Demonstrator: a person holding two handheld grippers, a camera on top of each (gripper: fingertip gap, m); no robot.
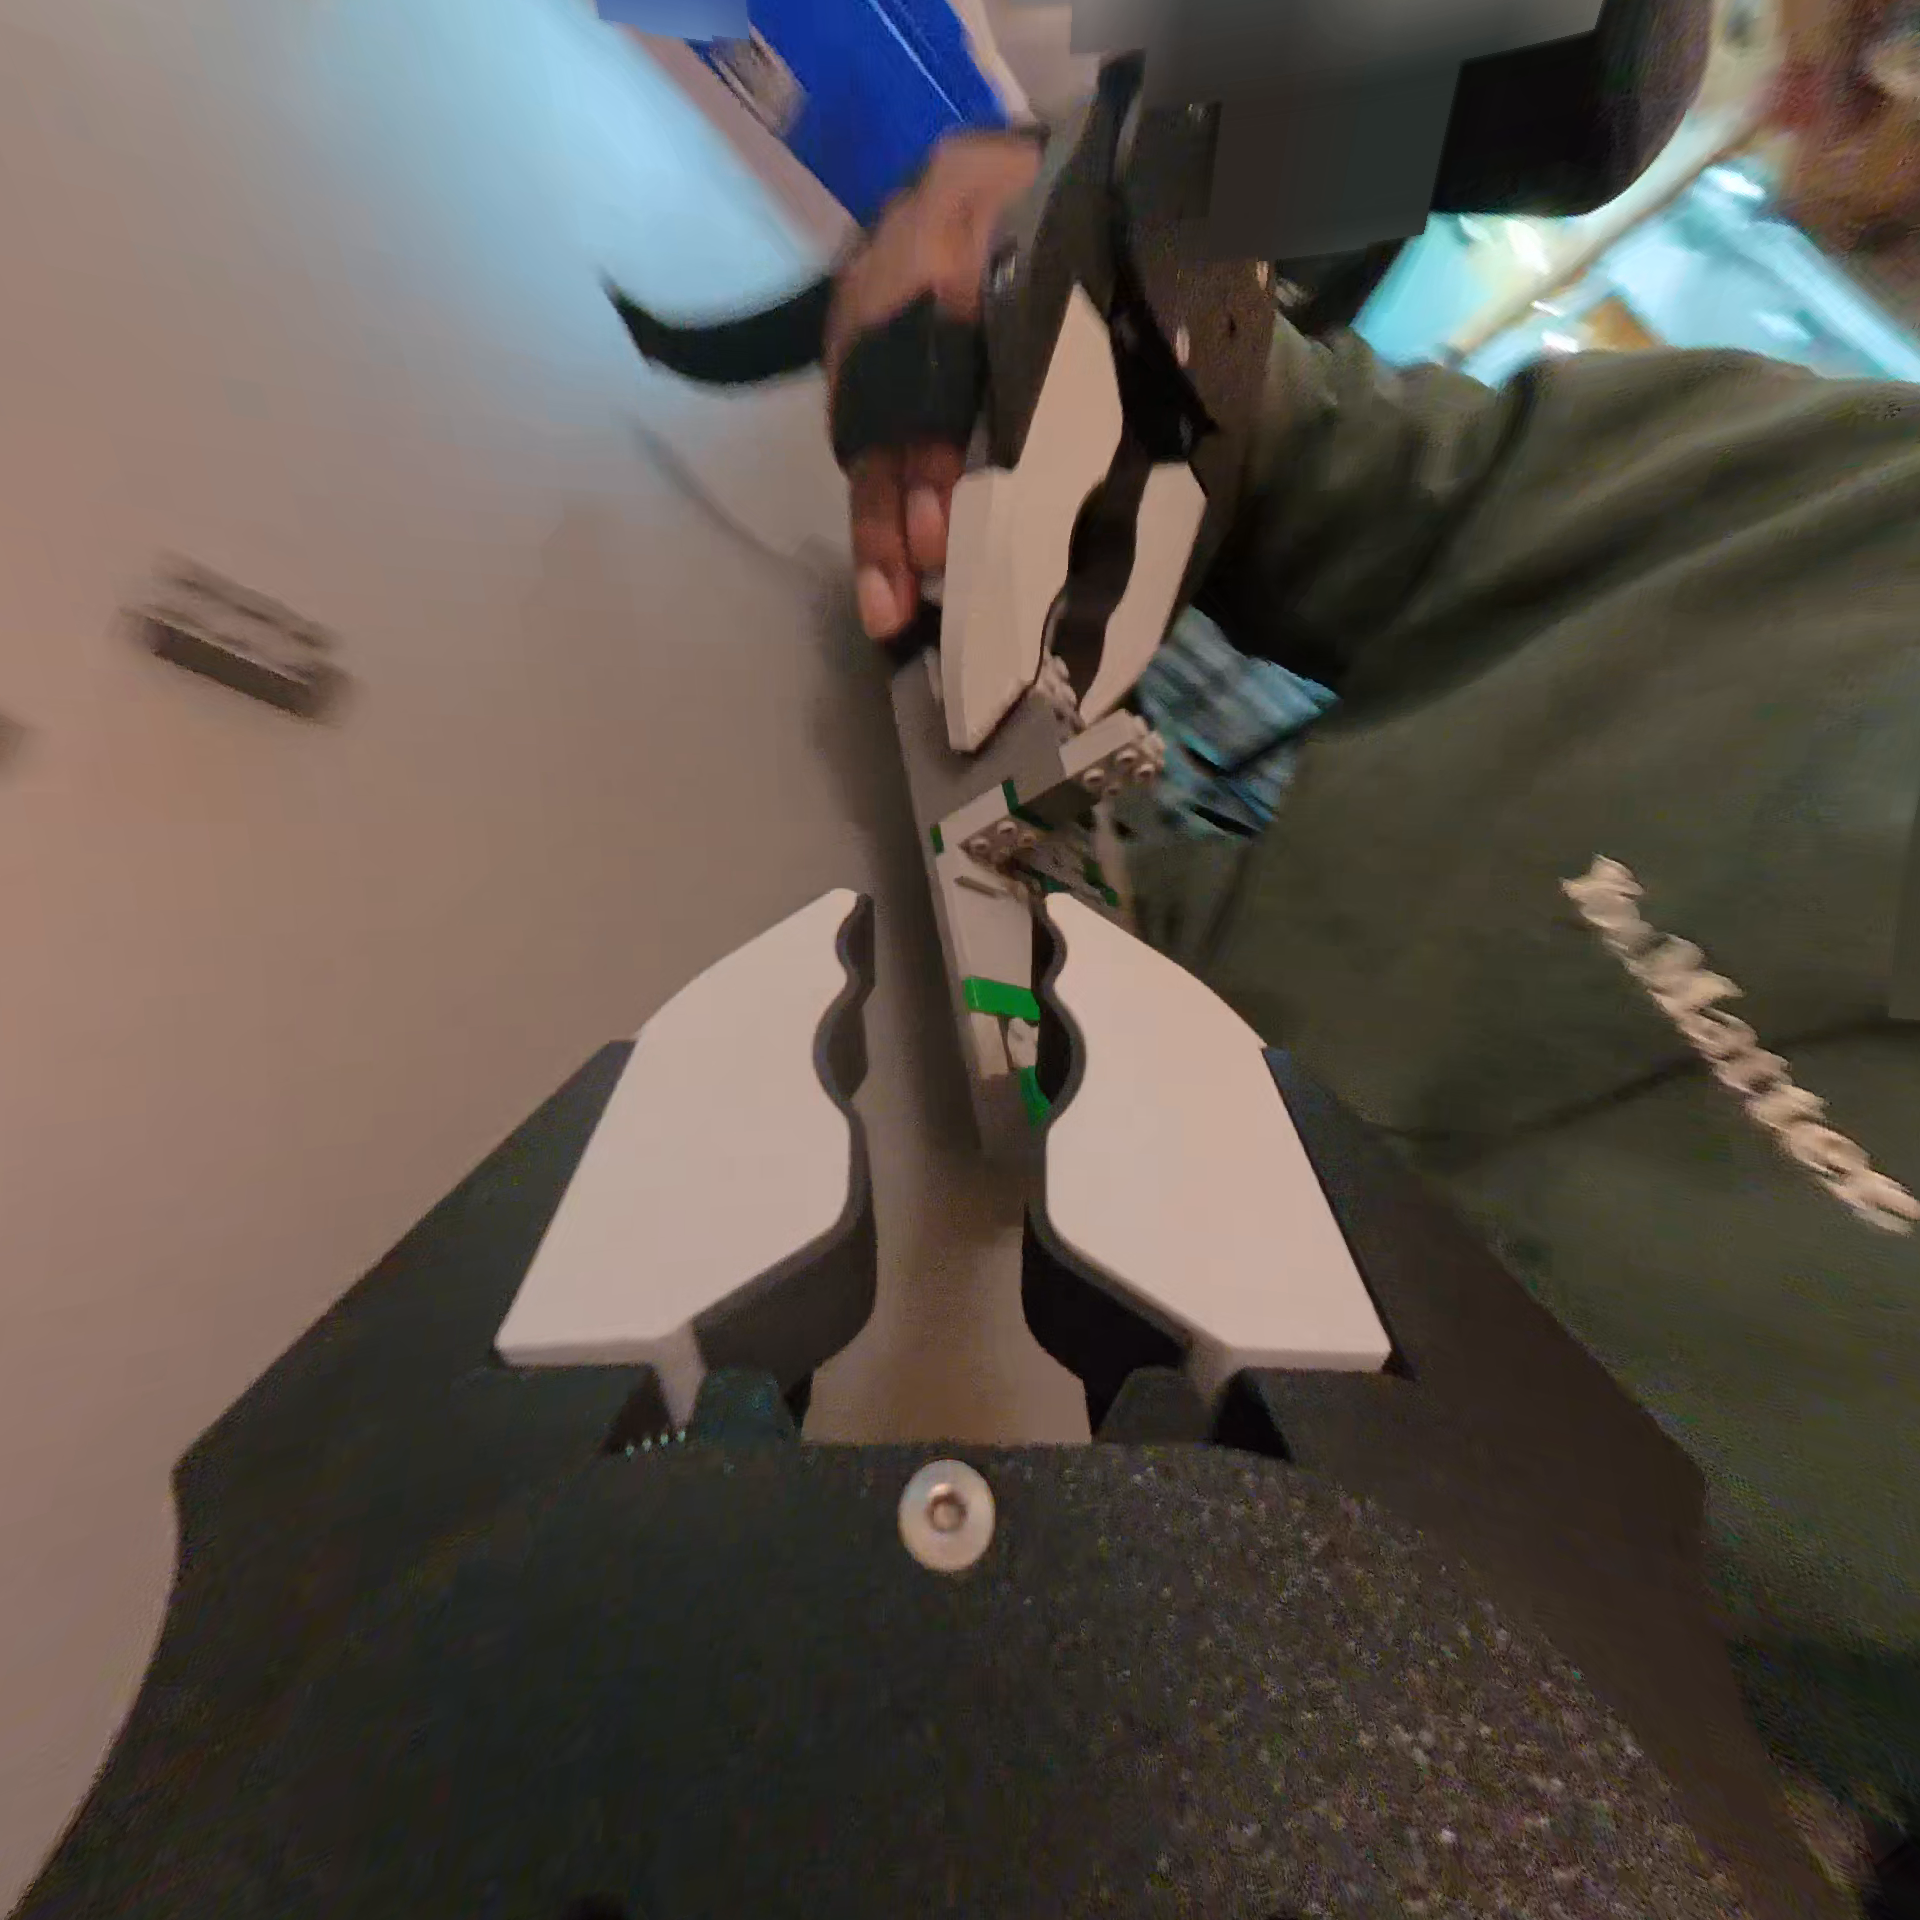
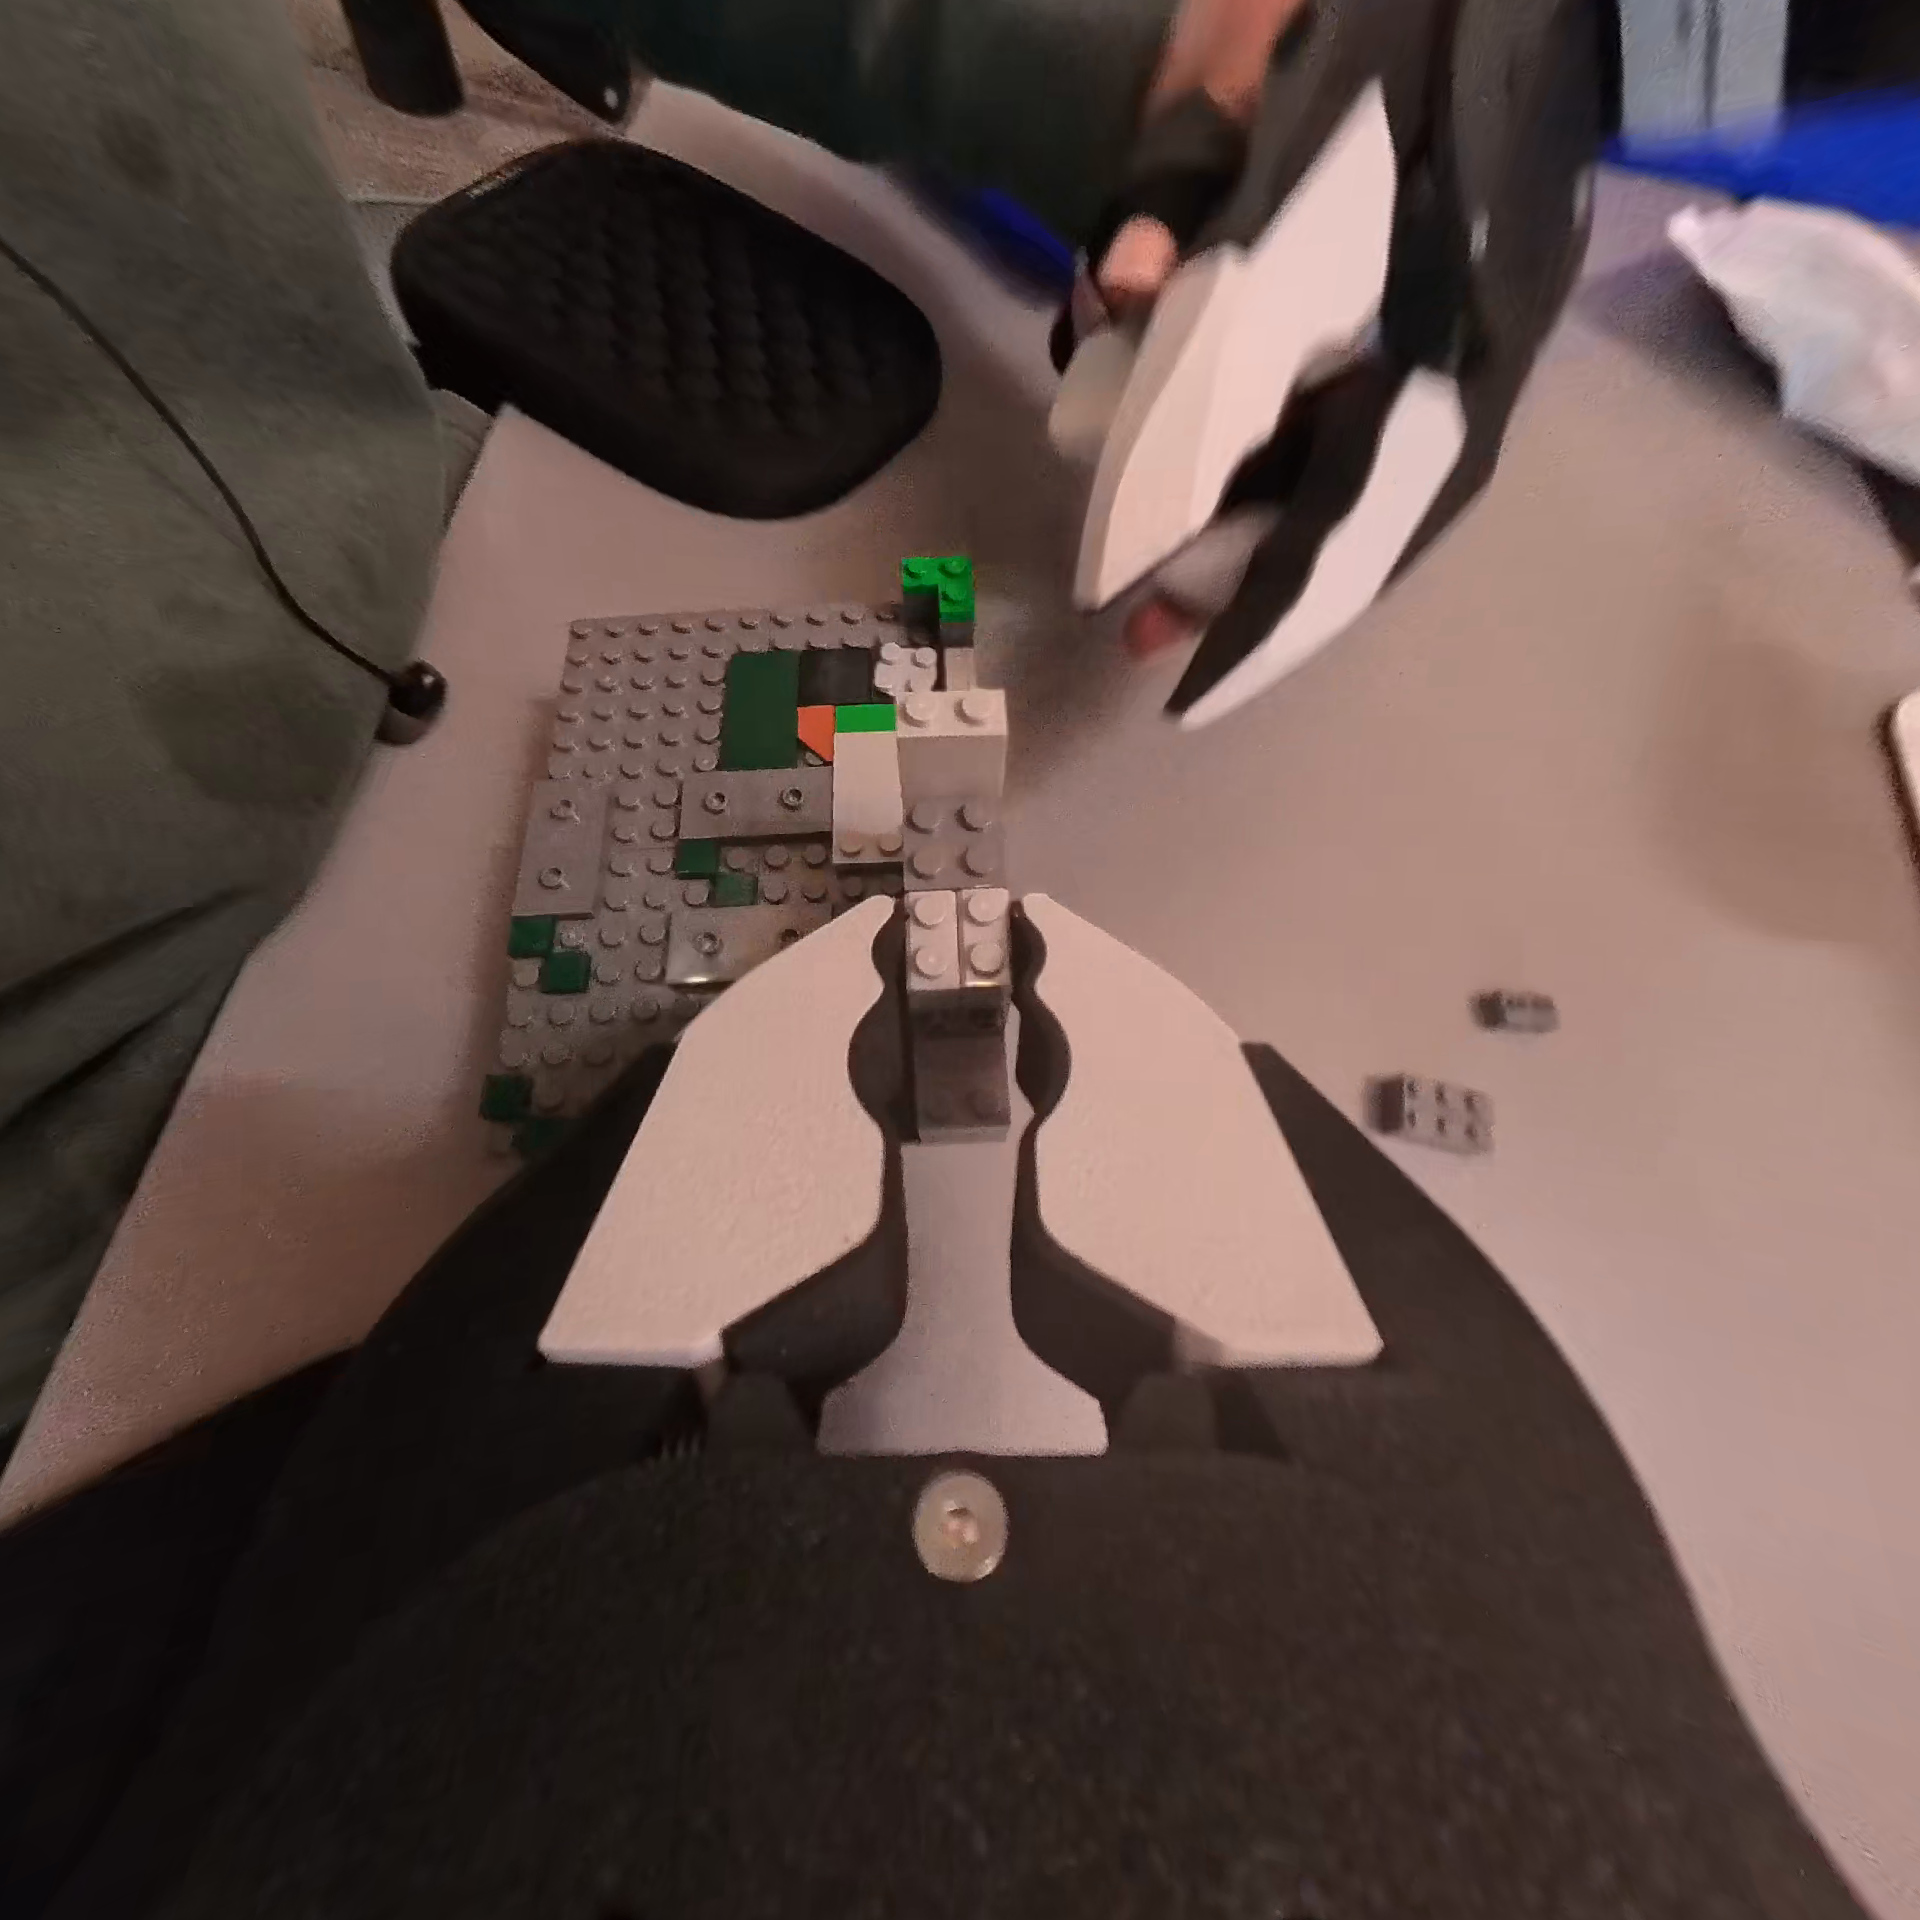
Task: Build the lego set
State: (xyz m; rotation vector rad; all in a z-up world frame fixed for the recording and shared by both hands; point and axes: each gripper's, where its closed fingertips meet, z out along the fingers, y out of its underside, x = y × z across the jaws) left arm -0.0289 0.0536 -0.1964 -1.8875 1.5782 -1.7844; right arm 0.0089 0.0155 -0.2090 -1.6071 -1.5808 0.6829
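Since the right gripper (image 2: 956, 909) has its jaws closed to the width of the grey brick stack (image 2: 956, 956) and appears to grip it on both flanks, the step in hand looks like seating that stack on the right edge of the grey baseplate (image 2: 623, 727). The plate lies flat on the desk (image 2: 1351, 831), close to the edge where the person sits. It carries dark green tiles, an orange wedge, a taller white brick (image 2: 951, 743) just beyond the stack, and a bright green brick (image 2: 940, 582) at its far right corner.

The left gripper (image 1: 951, 914) hangs above the desk, off the plate's far right corner. Its jaws are part open with nothing between them; in its own view the plate only lines up with the gap and is not grasped.

To do this well, I would keep the stack square to the stud rows and in line with the white brick. The press should go straight down, not at a slant, so the thin plate neither tips nor slides. The empty left jaws could bear on a bare part of the plate to steady it. Two loose grey bricks (image 2: 1434, 1114) wait on the desk, well apart to the right.
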